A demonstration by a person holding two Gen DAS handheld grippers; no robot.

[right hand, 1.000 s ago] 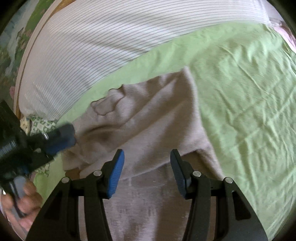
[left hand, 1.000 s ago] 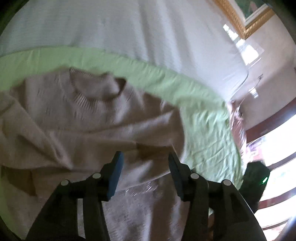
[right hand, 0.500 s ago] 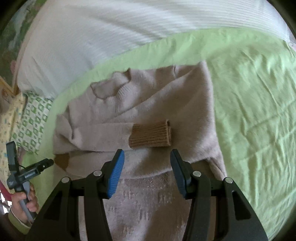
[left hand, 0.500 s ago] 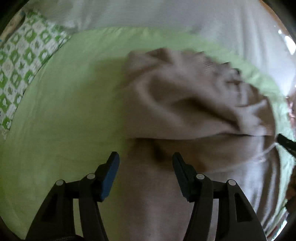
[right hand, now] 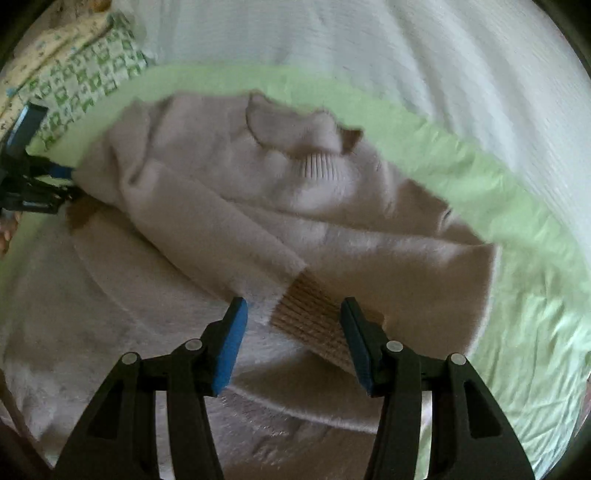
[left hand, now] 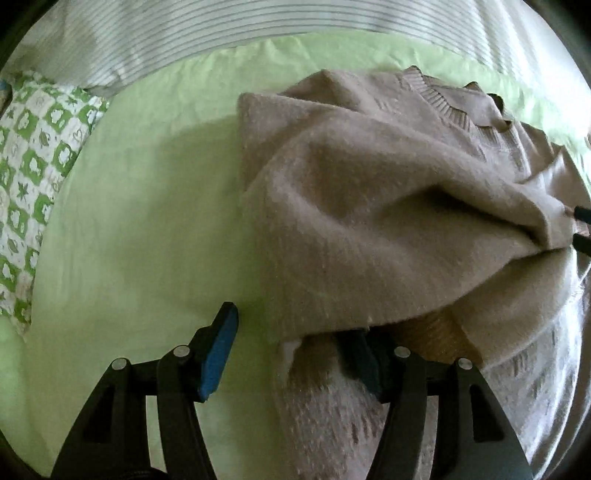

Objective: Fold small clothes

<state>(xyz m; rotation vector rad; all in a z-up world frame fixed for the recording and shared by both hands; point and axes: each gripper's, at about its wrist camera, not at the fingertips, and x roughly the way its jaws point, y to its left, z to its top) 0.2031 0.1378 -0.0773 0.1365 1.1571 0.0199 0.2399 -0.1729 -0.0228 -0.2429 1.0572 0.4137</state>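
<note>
While the beige sweater (right hand: 280, 206) lies on the green sheet (left hand: 140, 221) w/ one sleeve folded across its body, your right gripper (right hand: 293, 343) sits spread wide, its blue pads either side of the brown ribbed cuff (right hand: 314, 314), nothing pinched. Your left gripper (left hand: 295, 343) is also spread apart at the sweater's side edge, one finger on bare sheet, the other tucked under the raised fabric fold. A green-patterned pillow (left hand: 33, 162) lies near, beside the striped bedding (left hand: 221, 29).
</note>
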